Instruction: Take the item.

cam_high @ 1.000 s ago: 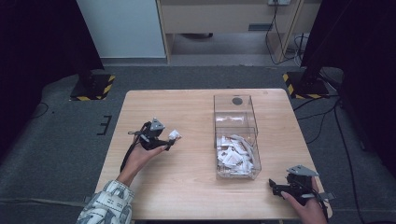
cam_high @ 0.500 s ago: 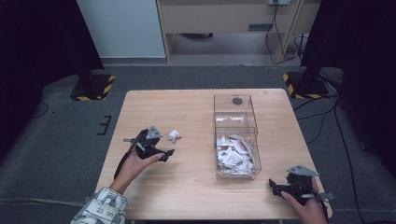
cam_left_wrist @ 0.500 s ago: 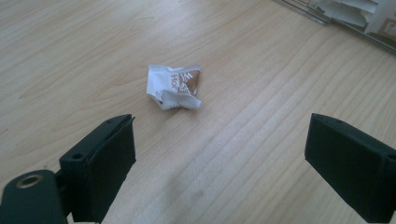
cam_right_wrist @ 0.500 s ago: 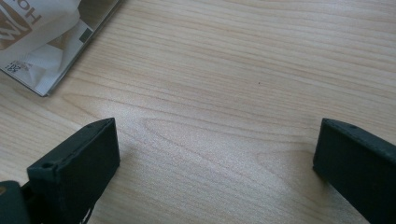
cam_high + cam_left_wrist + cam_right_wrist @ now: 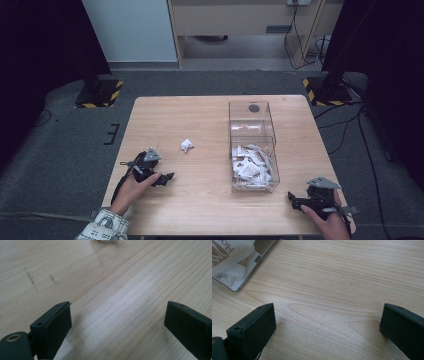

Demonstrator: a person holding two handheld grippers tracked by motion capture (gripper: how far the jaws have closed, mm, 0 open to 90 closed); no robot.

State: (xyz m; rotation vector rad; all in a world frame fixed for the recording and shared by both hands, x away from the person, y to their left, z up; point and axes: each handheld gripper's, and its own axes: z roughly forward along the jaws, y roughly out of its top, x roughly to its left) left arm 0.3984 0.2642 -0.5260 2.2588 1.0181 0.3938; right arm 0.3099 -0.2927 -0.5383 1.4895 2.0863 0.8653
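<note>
Nearest the person's edge of the pale wooden table [image 5: 210, 205], the left black two-jaw gripper [image 5: 167, 176] lies low over the boards toward the table's left side, its jaws spread wide with nothing between them, bare wood grain showing in the gap in the left gripper view [image 5: 117, 322]. At the near right corner the right black two-jaw gripper [image 5: 292, 199] is likewise released and empty, its jaws aimed leftward toward the box; in the right gripper view [image 5: 327, 325] the gap frames plain wood, with a corner of the box at the upper left. Just beyond the left gripper, and apart from it, a small crumpled white paper wad [image 5: 186, 145] sits on the bare boards; it is roughly round, so no long axis or heading can be told. To the right of the wad stands a clear rectangular plastic box [image 5: 272, 150], its long axis running away from the person; its nearer compartment holds a heap of white paper scraps [image 5: 250, 165], and a dark round spot shows on the far part. Beyond the table lies grey carpet [image 5: 65, 150], then black stand bases with yellow-and-black hazard tape [image 5: 100, 95], a pale panel [image 5: 130, 30], a wooden cabinet [image 5: 240, 20] and trailing cables.
</note>
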